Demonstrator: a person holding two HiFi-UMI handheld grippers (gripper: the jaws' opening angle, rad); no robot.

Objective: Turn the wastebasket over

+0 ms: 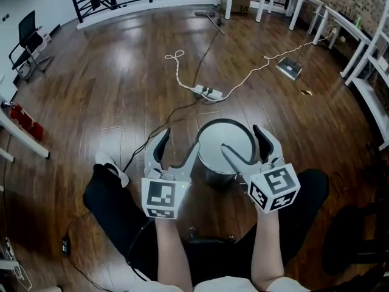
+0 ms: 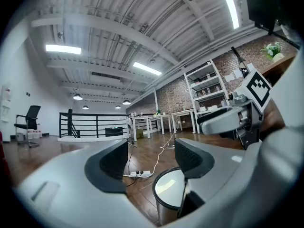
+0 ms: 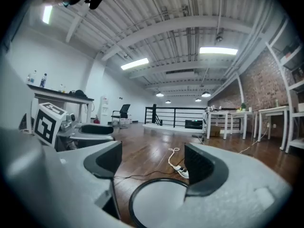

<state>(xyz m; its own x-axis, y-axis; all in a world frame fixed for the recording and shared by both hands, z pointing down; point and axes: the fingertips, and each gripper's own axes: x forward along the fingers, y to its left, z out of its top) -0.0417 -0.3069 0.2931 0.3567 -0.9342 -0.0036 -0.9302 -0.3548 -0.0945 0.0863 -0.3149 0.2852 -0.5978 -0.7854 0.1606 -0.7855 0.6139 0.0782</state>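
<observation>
The wastebasket [image 1: 214, 143] stands on the floor [image 1: 121, 78]. The left gripper [image 1: 179, 143] beside its rim and the right gripper [image 1: 242, 140] above it hold empty jaws apart, seemingly ready to grasp it.

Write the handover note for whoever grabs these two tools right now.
The left tool is open and empty, held just left of the wastebasket.
The right tool is open and empty, above the wastebasket's top. No contact shows.
The wastebasket stands on the wooden floor in front of the person, black-rimmed round end up. I cannot tell whether that end is the mouth or the base.
Done: both tools are at the wastebasket, but nothing is gripped.
Left: grip the wastebasket, probably at the rim or wall, turn it over and set it down.
</observation>
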